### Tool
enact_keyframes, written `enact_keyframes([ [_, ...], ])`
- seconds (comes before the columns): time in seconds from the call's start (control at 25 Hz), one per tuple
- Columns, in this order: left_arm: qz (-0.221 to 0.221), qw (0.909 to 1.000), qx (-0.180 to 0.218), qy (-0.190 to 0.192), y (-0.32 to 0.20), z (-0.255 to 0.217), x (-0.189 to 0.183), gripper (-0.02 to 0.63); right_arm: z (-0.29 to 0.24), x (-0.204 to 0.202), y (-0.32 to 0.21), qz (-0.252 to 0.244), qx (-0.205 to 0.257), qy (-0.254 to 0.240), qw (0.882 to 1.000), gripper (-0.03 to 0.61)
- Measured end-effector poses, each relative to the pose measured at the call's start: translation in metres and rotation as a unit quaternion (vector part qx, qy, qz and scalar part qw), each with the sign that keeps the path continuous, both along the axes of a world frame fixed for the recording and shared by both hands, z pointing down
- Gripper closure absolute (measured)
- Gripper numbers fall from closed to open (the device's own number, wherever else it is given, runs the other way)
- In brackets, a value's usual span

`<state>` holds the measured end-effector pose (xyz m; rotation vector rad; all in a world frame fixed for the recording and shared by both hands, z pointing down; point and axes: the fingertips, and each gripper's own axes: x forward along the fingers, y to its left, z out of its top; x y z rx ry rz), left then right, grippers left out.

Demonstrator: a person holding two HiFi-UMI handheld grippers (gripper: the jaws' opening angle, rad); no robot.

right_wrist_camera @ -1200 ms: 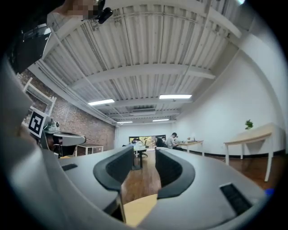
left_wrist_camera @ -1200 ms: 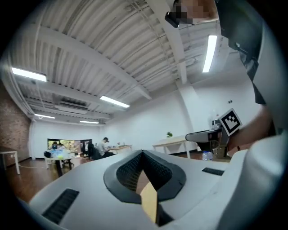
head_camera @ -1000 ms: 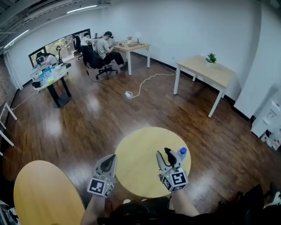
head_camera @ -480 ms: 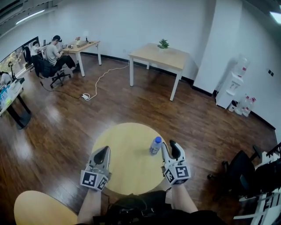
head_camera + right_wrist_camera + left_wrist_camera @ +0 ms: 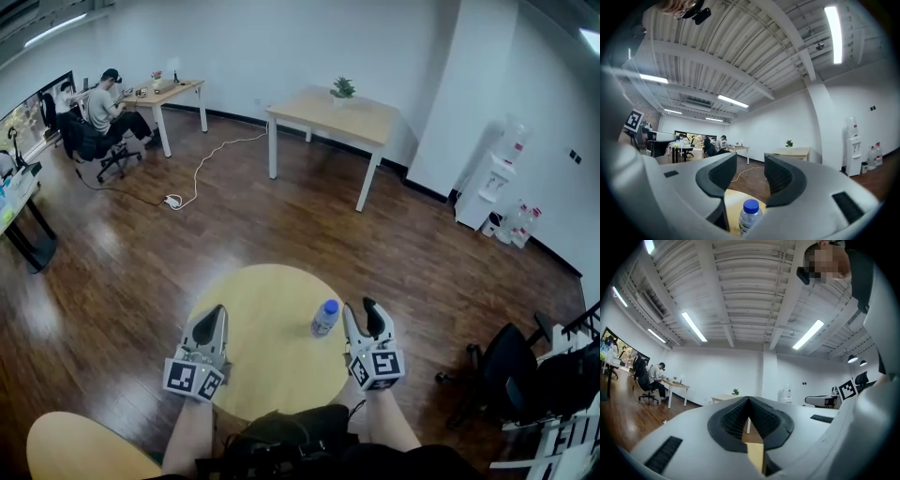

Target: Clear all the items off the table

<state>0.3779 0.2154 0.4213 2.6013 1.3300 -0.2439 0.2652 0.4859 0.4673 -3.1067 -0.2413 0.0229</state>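
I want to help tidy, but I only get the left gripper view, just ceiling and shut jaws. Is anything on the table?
Observer: Yes, one water bottle with a blue cap stands upright on the round yellow table.
Operator: Is a gripper close to it?
Observer: The right gripper is right beside it. Its jaws are apart and have just been opening, and the bottle stands just ahead of them, not gripped.
Operator: Where is my left one?
Observer: The left gripper is over the table's edge at the head view's left, well apart from the bottle.
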Motion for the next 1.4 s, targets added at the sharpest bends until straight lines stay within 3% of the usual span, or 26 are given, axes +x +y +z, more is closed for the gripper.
enact_keyframes([
  [0.04,-0.002,1.0000,-0.002,-0.003,0.002,0.001,0.002,0.609,0.003,0.005,0.003,-0.005,0.004,-0.006,1.000,0.374],
  [0.16,-0.015,0.9996,0.016,-0.020,0.004,0.017,0.007,0.609,0.024,0.021,0.001,-0.030,0.017,-0.045,0.998,0.231],
  [0.2,-0.018,0.9992,0.022,-0.029,0.005,0.023,0.007,0.609,0.032,0.024,0.000,-0.037,0.017,-0.059,0.997,0.219],
  [0.64,-0.023,0.9897,0.093,-0.106,0.030,0.084,0.015,0.609,0.131,0.048,0.001,-0.066,0.037,-0.174,0.982,0.211],
  [0.68,-0.027,0.9882,0.103,-0.111,0.032,0.091,0.018,0.609,0.138,0.051,0.002,-0.068,0.042,-0.180,0.981,0.171],
  [0.76,-0.033,0.9852,0.113,-0.124,0.035,0.108,0.022,0.609,0.153,0.055,0.004,-0.073,0.051,-0.189,0.978,0.169],
  [0.84,-0.037,0.9826,0.116,-0.139,0.037,0.123,0.024,0.609,0.165,0.059,0.006,-0.079,0.057,-0.196,0.976,0.123],
  [1.16,-0.061,0.9761,0.120,-0.171,0.040,0.177,0.020,0.609,0.213,0.067,-0.001,-0.103,0.063,-0.210,0.970,0.123],
  [1.4,-0.069,0.9697,0.129,-0.196,0.028,0.188,0.009,0.609,0.225,0.069,-0.001,-0.094,0.069,-0.221,0.968,0.123],
])
